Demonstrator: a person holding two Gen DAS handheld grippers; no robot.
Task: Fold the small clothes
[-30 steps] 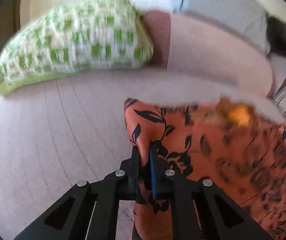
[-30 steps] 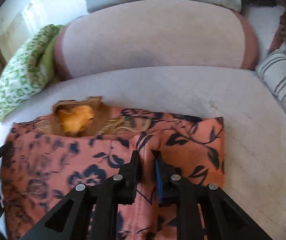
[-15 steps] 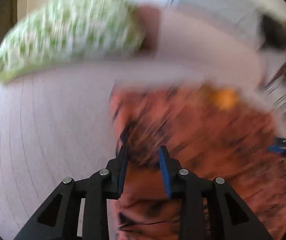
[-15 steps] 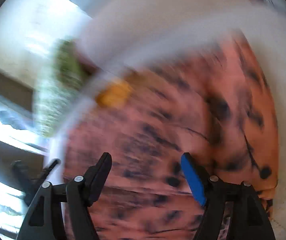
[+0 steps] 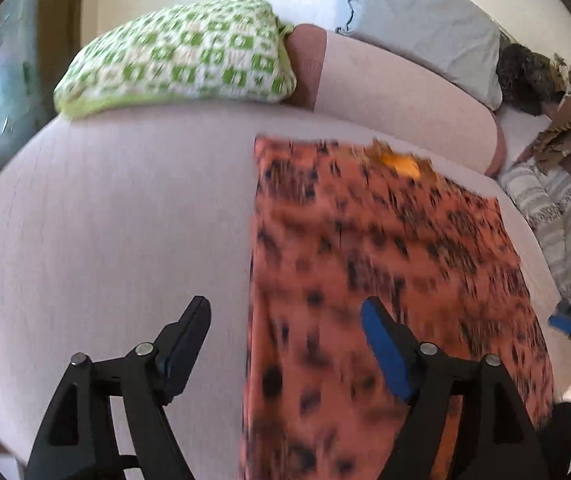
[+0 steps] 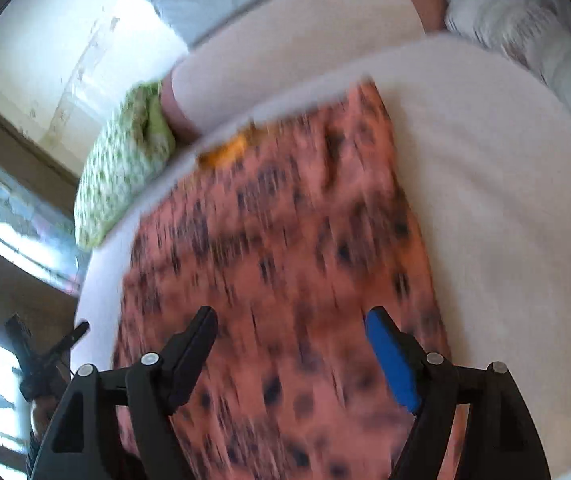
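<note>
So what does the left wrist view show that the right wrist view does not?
Only the left wrist view: a dark furry item and a brown patterned cloth at far right. Only the right wrist view: a bright window at left. Both share the orange garment with dark print, the green-and-white checked pillow, the pale pink bolster, and open jaws on the left gripper and right gripper.

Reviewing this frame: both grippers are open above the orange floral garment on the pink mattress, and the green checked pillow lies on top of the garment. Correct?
Not quite. The green checked pillow is not on the orange floral garment; it lies apart from it, at the far edge of the pink mattress, as the left wrist view shows. The left gripper and right gripper are indeed open over the garment.
</note>
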